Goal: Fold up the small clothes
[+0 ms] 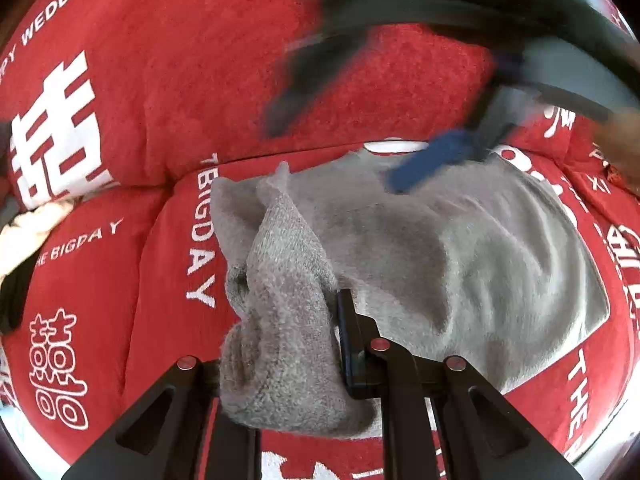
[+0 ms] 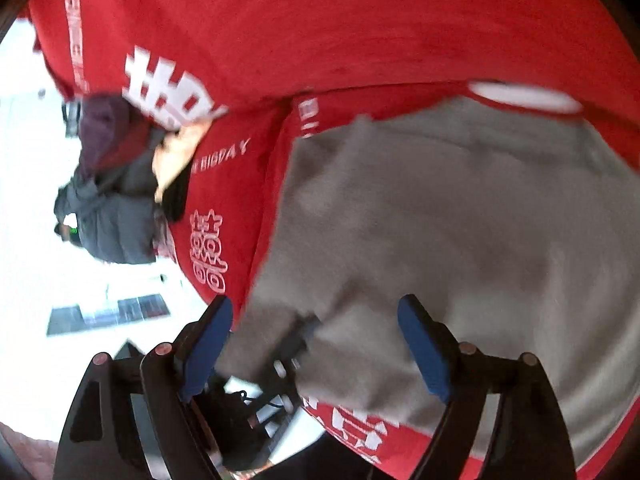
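A grey knitted garment [image 1: 460, 256] lies spread on a red cover with white lettering [image 1: 120, 280]. My left gripper [image 1: 288, 360] is shut on a bunched-up edge of the garment, lifting a fold of it off the cover; the cloth hides its left finger. In the left wrist view my right gripper [image 1: 432, 160] is a blur above the garment's far edge, blue pads showing. In the right wrist view my right gripper [image 2: 316, 344] stands open over the grey garment [image 2: 440, 208], with nothing between its blue pads [image 2: 208, 344].
The red cover's raised back [image 1: 200, 60] rises behind the garment. A pile of other clothes, cream [image 1: 28, 232] and dark grey [image 2: 108, 208], sits at the left end. Beyond the cover's edge are white floor [image 2: 32, 168] and dark gear with cables [image 2: 248, 404].
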Demonstrator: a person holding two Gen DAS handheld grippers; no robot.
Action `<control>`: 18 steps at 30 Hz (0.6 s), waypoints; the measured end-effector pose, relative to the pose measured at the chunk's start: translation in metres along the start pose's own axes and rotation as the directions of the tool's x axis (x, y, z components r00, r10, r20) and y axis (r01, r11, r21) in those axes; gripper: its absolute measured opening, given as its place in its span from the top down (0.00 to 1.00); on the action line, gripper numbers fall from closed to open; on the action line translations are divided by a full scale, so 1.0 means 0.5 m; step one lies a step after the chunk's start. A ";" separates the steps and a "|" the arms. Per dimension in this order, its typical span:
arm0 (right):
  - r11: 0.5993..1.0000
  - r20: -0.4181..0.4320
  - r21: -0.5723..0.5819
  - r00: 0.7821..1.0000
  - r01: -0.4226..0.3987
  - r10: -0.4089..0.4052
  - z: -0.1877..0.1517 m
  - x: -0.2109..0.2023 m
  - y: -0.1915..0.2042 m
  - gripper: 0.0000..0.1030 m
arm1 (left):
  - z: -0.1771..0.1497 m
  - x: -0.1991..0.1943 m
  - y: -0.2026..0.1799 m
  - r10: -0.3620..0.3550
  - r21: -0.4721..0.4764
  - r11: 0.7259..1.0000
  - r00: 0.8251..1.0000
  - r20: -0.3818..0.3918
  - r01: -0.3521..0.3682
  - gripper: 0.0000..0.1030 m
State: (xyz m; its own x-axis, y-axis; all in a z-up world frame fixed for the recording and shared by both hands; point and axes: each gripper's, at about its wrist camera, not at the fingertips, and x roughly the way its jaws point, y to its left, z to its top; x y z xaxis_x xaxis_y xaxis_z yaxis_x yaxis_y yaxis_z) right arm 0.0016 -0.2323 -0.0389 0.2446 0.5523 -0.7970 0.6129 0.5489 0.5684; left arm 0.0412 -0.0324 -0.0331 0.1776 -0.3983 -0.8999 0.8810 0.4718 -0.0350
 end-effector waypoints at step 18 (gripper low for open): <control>0.903 -0.278 -0.279 0.873 0.326 -0.401 0.154 0.296 0.115 0.19 | 0.001 -0.032 -0.027 -0.029 0.066 0.997 0.999 0.027 0.027 0.84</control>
State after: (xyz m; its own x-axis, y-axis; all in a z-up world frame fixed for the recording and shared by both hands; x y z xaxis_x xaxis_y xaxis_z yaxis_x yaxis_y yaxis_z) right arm 0.1309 -0.1672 -0.1400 -0.2409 0.4362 -0.8670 0.4232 0.8511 0.3107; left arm 0.0268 -0.0326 -0.0180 0.1638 -0.4326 -0.8866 0.9124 0.4081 -0.0306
